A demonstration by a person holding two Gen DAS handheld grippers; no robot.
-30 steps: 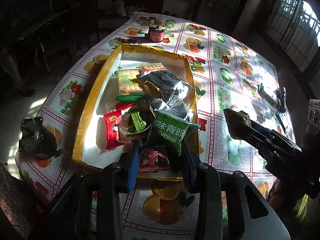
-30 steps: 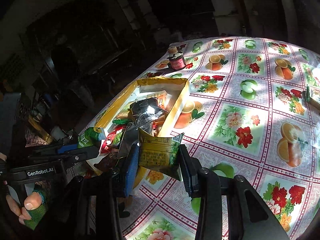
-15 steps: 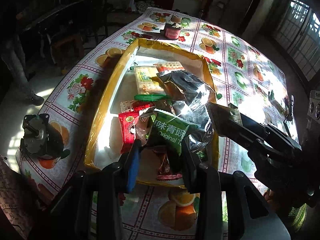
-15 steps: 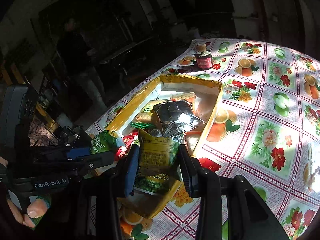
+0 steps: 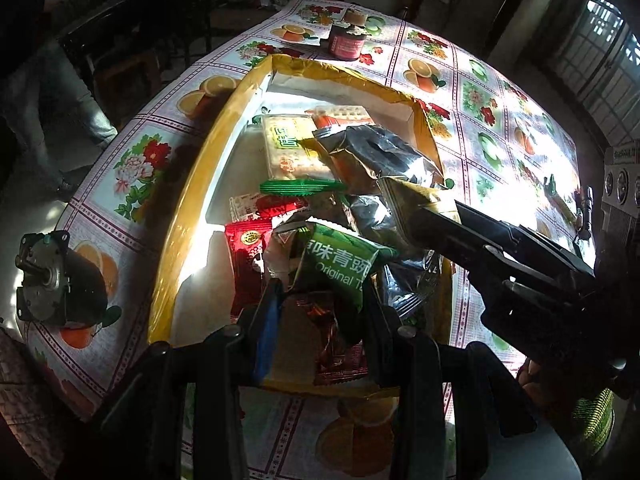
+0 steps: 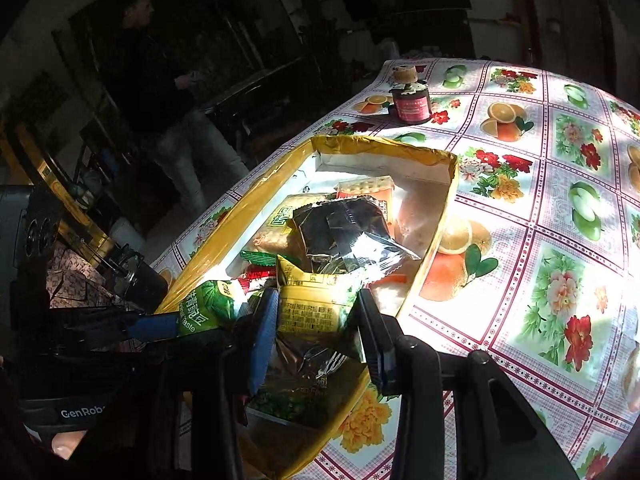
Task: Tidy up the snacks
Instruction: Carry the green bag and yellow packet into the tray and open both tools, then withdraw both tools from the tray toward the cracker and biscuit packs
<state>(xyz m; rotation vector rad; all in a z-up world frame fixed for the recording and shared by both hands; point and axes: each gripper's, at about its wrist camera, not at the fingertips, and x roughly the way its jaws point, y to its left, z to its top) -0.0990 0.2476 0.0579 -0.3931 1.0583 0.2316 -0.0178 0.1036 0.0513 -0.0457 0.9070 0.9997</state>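
A shallow yellow-rimmed box (image 5: 188,208) lies on the fruit-print tablecloth with several snack packets piled in it: crackers (image 5: 292,148), a silver foil bag (image 5: 372,152) and red sachets (image 5: 248,248). My left gripper (image 5: 322,292) is shut on a green pea-snack packet (image 5: 340,264), held just over the near end of the box. My right gripper (image 6: 316,296) is shut on a yellow packet (image 6: 316,300) above the pile. In the left wrist view it reaches in from the right (image 5: 420,216). The two packets hang side by side, the green one (image 6: 208,308) to the left.
A red-labelled jar (image 5: 347,42) stands beyond the far end of the box. A dark motor-like object (image 5: 56,280) sits at the table's left edge. Small items (image 5: 560,196) lie far right on the cloth. A person (image 6: 140,52) stands in the dark background.
My right gripper has carried the yellow packet leftward from beside the box to above its pile. The left gripper has moved forward and a little lower with the green packet.
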